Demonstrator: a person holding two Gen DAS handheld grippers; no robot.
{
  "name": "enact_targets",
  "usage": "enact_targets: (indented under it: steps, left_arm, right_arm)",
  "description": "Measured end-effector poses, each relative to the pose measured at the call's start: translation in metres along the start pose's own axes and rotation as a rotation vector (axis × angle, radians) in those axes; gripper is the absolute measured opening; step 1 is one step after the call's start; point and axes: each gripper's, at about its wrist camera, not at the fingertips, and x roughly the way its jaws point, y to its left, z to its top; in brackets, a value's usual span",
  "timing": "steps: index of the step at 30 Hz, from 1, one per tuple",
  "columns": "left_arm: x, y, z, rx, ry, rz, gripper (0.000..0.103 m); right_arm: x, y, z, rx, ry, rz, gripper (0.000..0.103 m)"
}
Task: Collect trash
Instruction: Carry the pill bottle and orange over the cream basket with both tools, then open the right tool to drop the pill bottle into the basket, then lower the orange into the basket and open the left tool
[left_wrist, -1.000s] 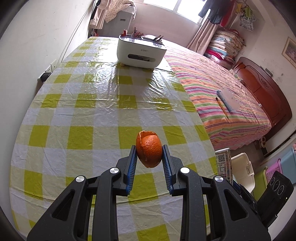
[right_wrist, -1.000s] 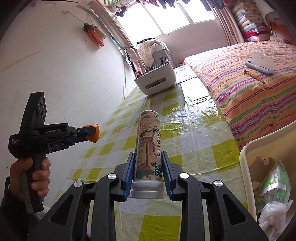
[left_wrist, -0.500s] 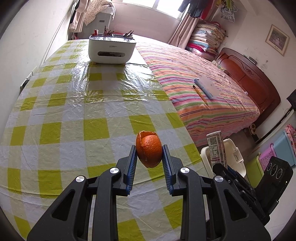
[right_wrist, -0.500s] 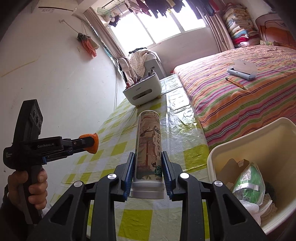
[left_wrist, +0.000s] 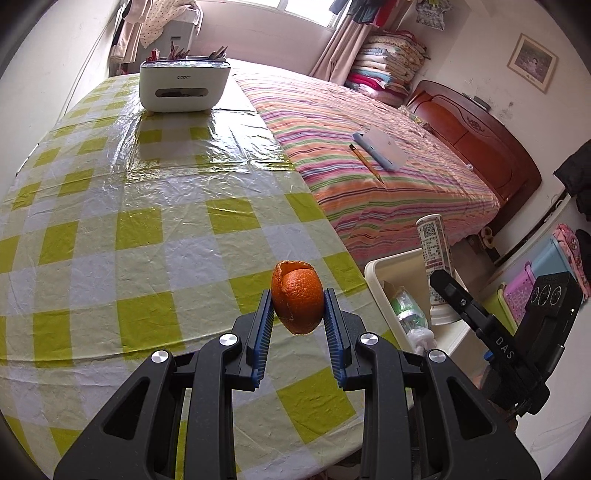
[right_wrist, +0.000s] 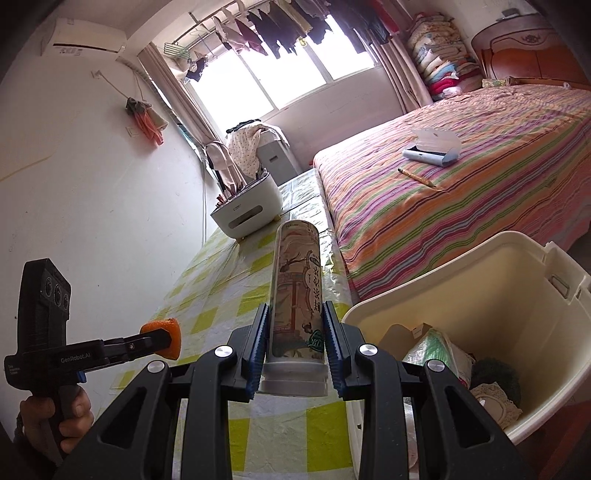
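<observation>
My left gripper (left_wrist: 297, 308) is shut on an orange peel (left_wrist: 297, 301), held above the near right part of the yellow checked table (left_wrist: 140, 236). In the right wrist view the same orange peel (right_wrist: 166, 334) shows at the left. My right gripper (right_wrist: 295, 334) is shut on a tall printed drink can (right_wrist: 297, 291), held upright over the table's right edge; the drink can (left_wrist: 434, 258) also shows in the left wrist view. A cream trash bin (right_wrist: 491, 269) stands beside the table, to the right of the can, holding wrappers and paper; the trash bin (left_wrist: 376, 267) lies just right of the peel.
A white organiser box (left_wrist: 183, 86) with pens stands at the table's far end. A bed with a striped cover (left_wrist: 369, 162) runs along the table's right side, with a pencil (left_wrist: 365, 162) and a case on it. A wall borders the left.
Both grippers have moved rightward toward the table's edge with their loads. The trash bin has come much further into both views.
</observation>
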Motion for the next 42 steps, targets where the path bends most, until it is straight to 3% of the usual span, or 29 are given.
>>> enact_targets:
  steps: [15, 28, 32, 42]
  left_arm:
    - [0.010, -0.045, -0.021, 0.094, -0.003, -0.060, 0.026]
    - [0.018, -0.070, -0.023, 0.140, 0.016, -0.078, 0.026]
    - [0.026, -0.085, -0.023, 0.162, 0.027, -0.081, 0.026]
    - [0.055, -0.125, -0.020, 0.236, 0.058, -0.080, 0.026]
  right_arm:
    - [-0.021, -0.037, 0.009, 0.067, -0.056, -0.087, 0.028]
    - [-0.028, -0.069, 0.007, 0.168, -0.053, -0.236, 0.031]
    - [-0.031, -0.078, 0.007, 0.198, -0.075, -0.251, 0.058]
    - [-0.058, -0.096, 0.004, 0.271, -0.181, -0.245, 0.060]
